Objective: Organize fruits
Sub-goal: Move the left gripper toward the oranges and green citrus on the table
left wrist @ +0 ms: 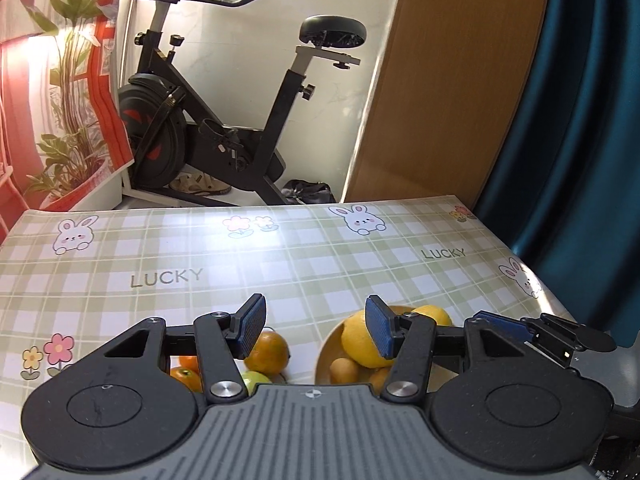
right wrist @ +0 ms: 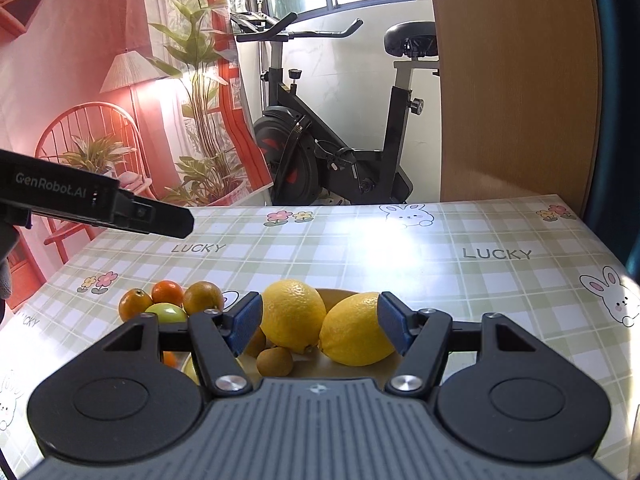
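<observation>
Lemons (right wrist: 324, 320) lie below empty, parted right fingers (right wrist: 390, 322).

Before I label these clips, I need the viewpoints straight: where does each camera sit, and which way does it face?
Left wrist: on the left gripper, looking forward and down over the checked table toward an exercise bike; its own open, empty fingers show, plus the right gripper at the right edge.
Right wrist: on the right gripper, facing the same way; its open fingers frame two lemons in a plate; the left gripper pokes in at left.
Shared: the table, plate, lemons, oranges, bike.
</observation>
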